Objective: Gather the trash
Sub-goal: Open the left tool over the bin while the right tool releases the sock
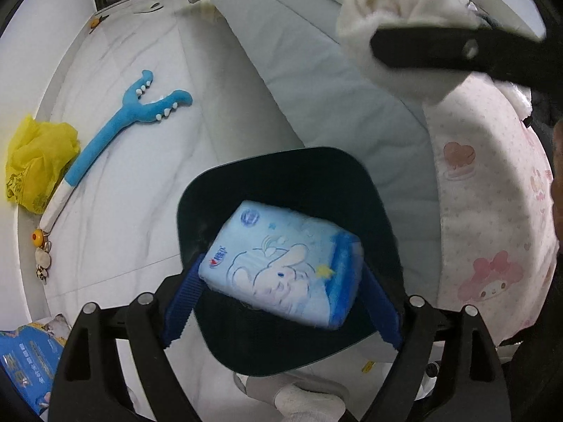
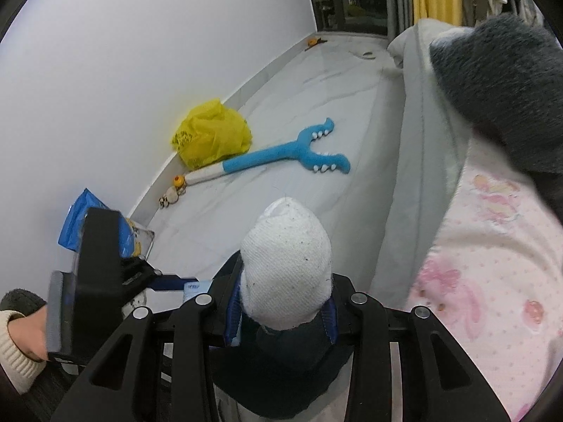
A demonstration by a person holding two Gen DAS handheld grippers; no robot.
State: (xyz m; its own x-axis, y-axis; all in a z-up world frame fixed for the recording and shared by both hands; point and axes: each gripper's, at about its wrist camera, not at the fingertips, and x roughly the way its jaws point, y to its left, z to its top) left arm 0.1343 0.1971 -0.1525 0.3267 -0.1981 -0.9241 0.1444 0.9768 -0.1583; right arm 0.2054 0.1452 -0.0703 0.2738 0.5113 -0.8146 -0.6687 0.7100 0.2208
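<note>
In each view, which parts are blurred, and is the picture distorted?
Left wrist view: the white cloth and the black bar before it, top right, are blurred; the tissue pack is sharp. Right wrist view: the grey fluffy thing is soft. Both show fisheye bending.

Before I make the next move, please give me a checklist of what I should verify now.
1. Left gripper grips the light-blue soft tissue pack: ok.
2. Pack is above the opening of the dark round-cornered bin: ok.
3. Right gripper grips the white knitted sock: ok.
4. Sock is over the bin: ok.
5. Bin stands steady: cannot tell.
6. Yellow crumpled plastic bag collected: not ok, it lies by the white wall.
</note>
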